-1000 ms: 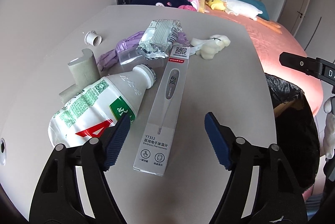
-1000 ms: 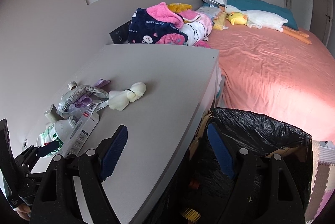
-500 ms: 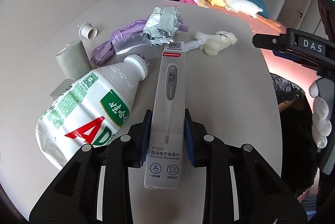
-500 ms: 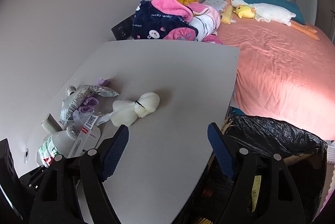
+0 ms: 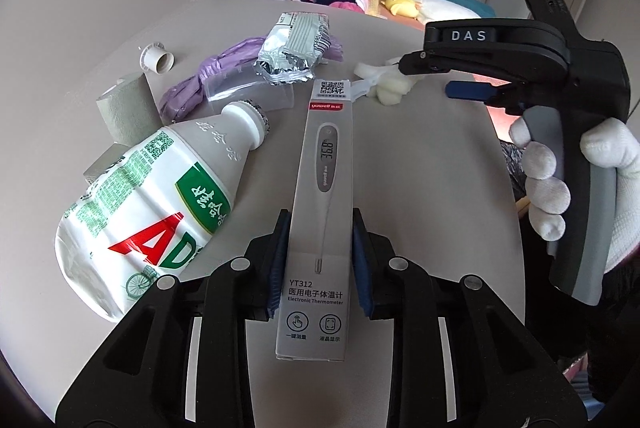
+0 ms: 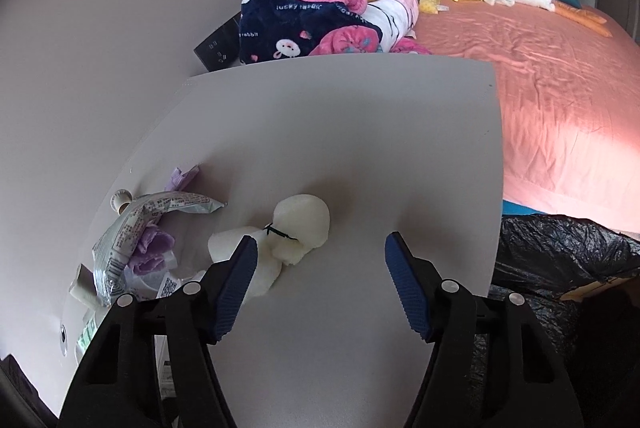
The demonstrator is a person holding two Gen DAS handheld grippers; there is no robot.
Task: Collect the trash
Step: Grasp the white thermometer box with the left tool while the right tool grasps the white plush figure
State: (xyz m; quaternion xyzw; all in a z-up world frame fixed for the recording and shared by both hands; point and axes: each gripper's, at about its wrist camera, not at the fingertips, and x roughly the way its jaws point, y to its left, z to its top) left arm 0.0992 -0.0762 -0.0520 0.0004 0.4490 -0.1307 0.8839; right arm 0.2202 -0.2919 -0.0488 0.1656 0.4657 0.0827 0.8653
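The left gripper (image 5: 318,260) is clamping the thermometer box (image 5: 322,212) near its lower end, with the box lying along the table (image 5: 420,164). Beside it the crushed bottle (image 5: 160,204) is almost touching, so lifting may drag it. Farther on, the right gripper (image 6: 320,284) is hanging wide apart near the white foam piece (image 6: 296,228); the black trash bag (image 6: 560,248) is waiting beyond the table edge.

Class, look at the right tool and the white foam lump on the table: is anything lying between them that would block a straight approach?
Nothing visible does. The right tool is open above bare table, and the white foam lump lies just ahead of its left finger. The silver foil wrapper and purple bag lie off to the left.
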